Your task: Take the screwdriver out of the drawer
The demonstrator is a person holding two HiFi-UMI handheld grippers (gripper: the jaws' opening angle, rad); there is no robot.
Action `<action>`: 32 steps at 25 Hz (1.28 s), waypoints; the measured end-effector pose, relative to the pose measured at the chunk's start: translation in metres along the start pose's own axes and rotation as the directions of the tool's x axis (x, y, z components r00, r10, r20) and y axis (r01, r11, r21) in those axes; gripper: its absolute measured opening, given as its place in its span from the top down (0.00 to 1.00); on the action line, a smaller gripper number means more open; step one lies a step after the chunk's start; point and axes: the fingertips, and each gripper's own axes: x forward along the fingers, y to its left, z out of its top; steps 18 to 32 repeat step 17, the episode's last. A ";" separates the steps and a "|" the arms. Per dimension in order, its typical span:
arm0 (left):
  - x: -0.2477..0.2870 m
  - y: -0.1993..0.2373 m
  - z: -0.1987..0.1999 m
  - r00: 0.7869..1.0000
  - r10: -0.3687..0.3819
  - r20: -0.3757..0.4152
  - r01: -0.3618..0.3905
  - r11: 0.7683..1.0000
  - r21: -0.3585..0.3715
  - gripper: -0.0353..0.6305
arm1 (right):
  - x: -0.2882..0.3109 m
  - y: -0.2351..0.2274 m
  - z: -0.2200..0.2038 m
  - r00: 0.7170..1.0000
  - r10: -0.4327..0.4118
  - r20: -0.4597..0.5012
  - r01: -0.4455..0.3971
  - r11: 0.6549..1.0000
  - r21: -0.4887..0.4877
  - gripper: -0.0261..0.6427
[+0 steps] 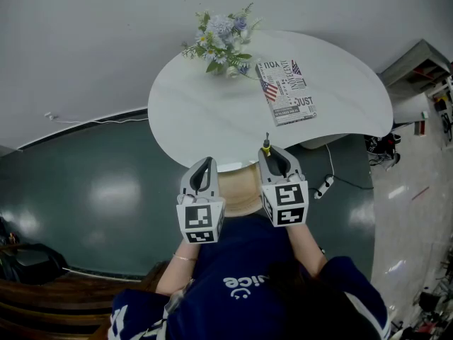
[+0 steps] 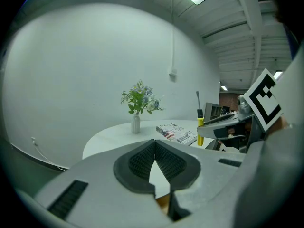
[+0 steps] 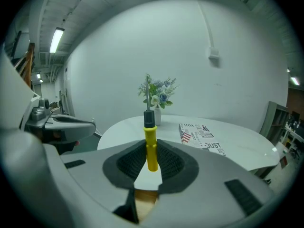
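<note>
Both tools are hovering above the open drawer (image 1: 238,194): the right gripper (image 1: 272,157) is clamping the yellow screwdriver (image 3: 151,147) upright by its handle, apparently lifting it clear, while the left gripper (image 2: 155,156) is idling, jaws together, empty.

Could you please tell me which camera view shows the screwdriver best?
The right gripper view: the screwdriver stands upright, yellow handle clamped in the right claw. The head view shows only its small top; the left gripper view shows it small, from the side.
</note>
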 end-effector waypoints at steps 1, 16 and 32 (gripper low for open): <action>0.000 0.000 0.000 1.000 0.001 0.001 -0.001 1.000 0.000 0.94 | -0.001 0.000 0.001 1.000 -0.002 0.004 0.002 1.000 -0.002 0.85; 0.001 0.000 0.001 1.000 0.001 0.005 -0.001 1.000 0.010 0.94 | -0.001 -0.002 0.000 1.000 -0.011 0.015 0.012 1.000 -0.019 0.85; 0.001 -0.001 0.001 1.000 0.001 0.005 -0.001 1.000 0.010 0.94 | -0.001 -0.002 0.000 1.000 -0.011 0.016 0.011 1.000 -0.020 0.85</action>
